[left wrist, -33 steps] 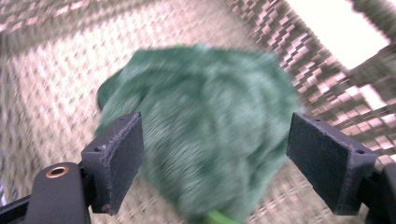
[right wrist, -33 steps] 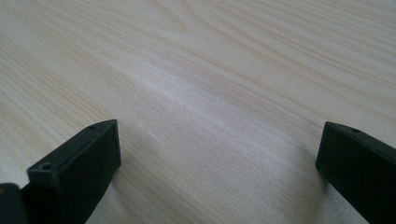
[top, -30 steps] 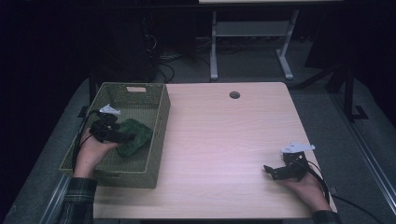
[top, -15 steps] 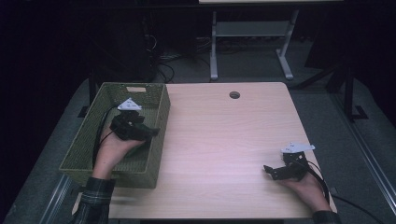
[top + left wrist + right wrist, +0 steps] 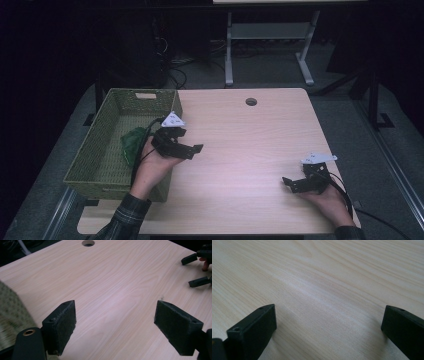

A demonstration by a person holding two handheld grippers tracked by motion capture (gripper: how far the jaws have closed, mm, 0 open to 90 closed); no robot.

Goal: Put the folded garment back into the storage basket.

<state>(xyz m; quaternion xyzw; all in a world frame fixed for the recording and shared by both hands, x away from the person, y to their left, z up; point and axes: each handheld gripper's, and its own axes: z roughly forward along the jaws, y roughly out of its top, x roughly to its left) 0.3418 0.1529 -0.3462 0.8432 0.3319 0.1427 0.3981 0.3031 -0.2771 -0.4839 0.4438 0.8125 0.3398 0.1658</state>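
A green woven basket point(image 5: 100, 150) stands at the table's left, its edge point(image 5: 10, 307) also in the left gripper view. A dark green crumpled thing point(image 5: 131, 144) lies inside it near the right wall. My left gripper point(image 5: 192, 151) hovers over the bare wood just right of the basket; its jaws stand wide open with nothing between them point(image 5: 116, 315). My right gripper point(image 5: 289, 184) rests low at the front right, also open and empty point(image 5: 330, 315). It appears far off in the left gripper view point(image 5: 197, 270).
The light wooden table point(image 5: 250, 145) has a round cable hole point(image 5: 251, 101) near its far edge, also seen in the left gripper view point(image 5: 88, 242). A metal stand point(image 5: 270, 45) and cables sit on the dark floor beyond.
My left gripper has moved right, out of the basket and over the table, leaving the green thing behind in the basket. The right gripper has stayed put.
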